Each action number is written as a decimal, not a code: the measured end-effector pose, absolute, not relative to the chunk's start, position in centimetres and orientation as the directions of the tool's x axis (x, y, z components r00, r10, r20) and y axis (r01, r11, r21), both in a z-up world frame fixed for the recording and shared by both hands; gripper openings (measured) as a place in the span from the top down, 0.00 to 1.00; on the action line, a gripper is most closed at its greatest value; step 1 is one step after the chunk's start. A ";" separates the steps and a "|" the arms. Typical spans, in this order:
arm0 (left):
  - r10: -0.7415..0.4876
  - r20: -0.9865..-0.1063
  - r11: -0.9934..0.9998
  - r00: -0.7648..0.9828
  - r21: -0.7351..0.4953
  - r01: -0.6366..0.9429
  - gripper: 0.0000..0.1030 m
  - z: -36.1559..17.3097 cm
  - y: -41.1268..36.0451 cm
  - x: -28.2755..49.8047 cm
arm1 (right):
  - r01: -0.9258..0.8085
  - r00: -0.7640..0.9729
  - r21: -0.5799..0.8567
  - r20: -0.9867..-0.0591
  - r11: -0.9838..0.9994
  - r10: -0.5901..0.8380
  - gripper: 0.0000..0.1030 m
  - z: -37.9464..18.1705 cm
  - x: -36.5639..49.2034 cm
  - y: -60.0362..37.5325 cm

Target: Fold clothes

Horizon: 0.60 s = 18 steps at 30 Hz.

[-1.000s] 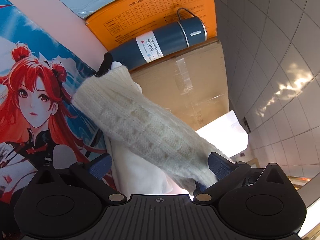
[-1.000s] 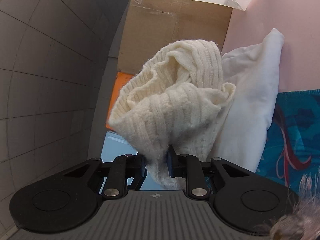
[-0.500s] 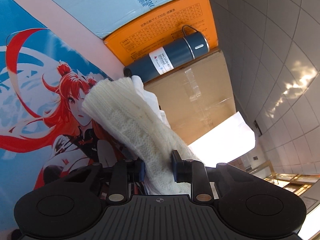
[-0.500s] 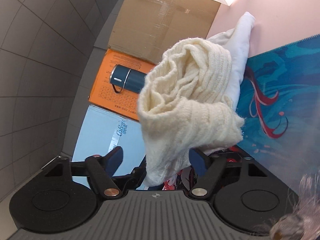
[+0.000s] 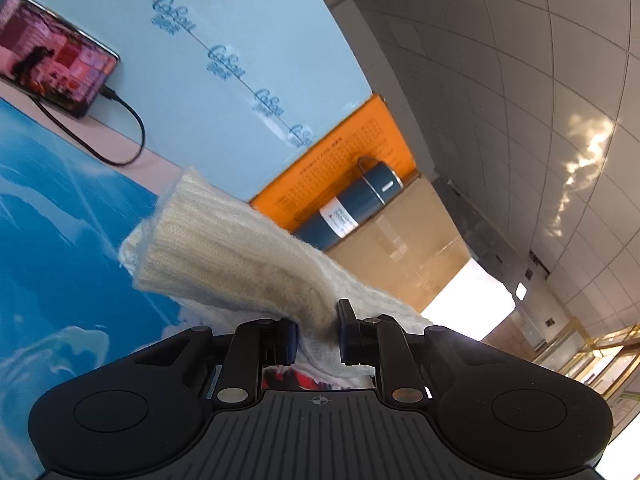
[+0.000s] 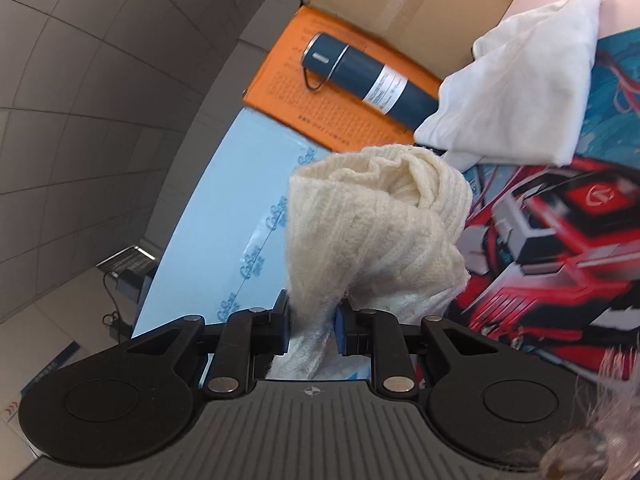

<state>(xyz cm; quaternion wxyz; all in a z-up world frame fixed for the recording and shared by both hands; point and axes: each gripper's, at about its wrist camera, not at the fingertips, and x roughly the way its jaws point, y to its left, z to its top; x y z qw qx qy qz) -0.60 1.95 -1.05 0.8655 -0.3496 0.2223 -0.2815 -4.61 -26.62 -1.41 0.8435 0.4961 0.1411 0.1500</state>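
A cream cable-knit sweater (image 5: 224, 256) is held up above the printed blue mat (image 5: 60, 248). My left gripper (image 5: 318, 336) is shut on a bunched part of the knit, and the ribbed end sticks out ahead of the fingers. In the right wrist view the same cream sweater (image 6: 372, 232) hangs crumpled, with my right gripper (image 6: 312, 326) shut on a gathered fold of it. A white garment (image 6: 520, 88) lies folded on the far part of the mat (image 6: 560, 248).
A dark blue vacuum bottle (image 5: 348, 208) lies on an orange sheet (image 5: 340, 168) beside a cardboard box (image 5: 404, 240). A light blue foam board (image 5: 224, 60) lies behind the mat. A phone (image 5: 52, 56) with a cable lies at far left. Grey tiled wall on the right.
The right gripper, shut a second ago and open half a second ago, is shut on the sweater again. The left gripper went from open to shut on the sweater. Both views have swung left.
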 end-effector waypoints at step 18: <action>-0.656 -0.263 0.631 0.707 -0.706 0.322 0.37 -1.5 12.3 -9.9 | -0.144 0.774 0.821 -0.254 0.552 0.580 0.81 -1.0 -1.2 -19.9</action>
